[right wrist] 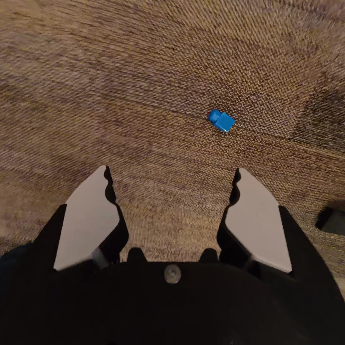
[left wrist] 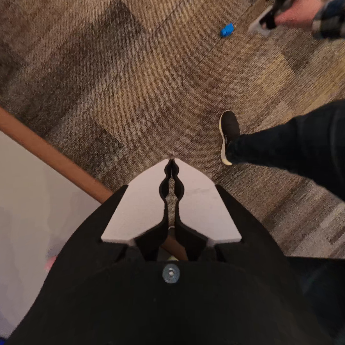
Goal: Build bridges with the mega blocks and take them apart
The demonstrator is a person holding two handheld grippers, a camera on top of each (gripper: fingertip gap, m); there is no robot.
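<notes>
The right tool (right wrist: 171, 168) hangs above the carpet (right wrist: 130, 93) with its two fingers spread wide and nothing between them. Ahead of it and a little to its right lies a single blue block (right wrist: 221, 121), tipped on its side on the carpet, well apart from the fingertips. The left tool (left wrist: 171, 160) has its fingertips pressed together on nothing; it points down at bare carpet past the wooden edge of a white surface (left wrist: 28, 186), and it is far from the block (left wrist: 226, 30). In the left view the person's hand (left wrist: 296, 16) holding the other tool shows near the block, with a dark shoe (left wrist: 229, 134) and trouser leg planted on the carpet between the two tools.

No other blocks show, so the build appears stalled while this stray piece is fetched off the floor.

The risks look plain enough. The block lies off the right tool's centre line, so a straight descent would probably miss it or catch one corner and flick it away. Lying on its side on soft pile, it may roll or tilt under a one-sided push. Both views are blurred, which suggests quick motion; closing in haste could pinch carpet instead of block.
</notes>
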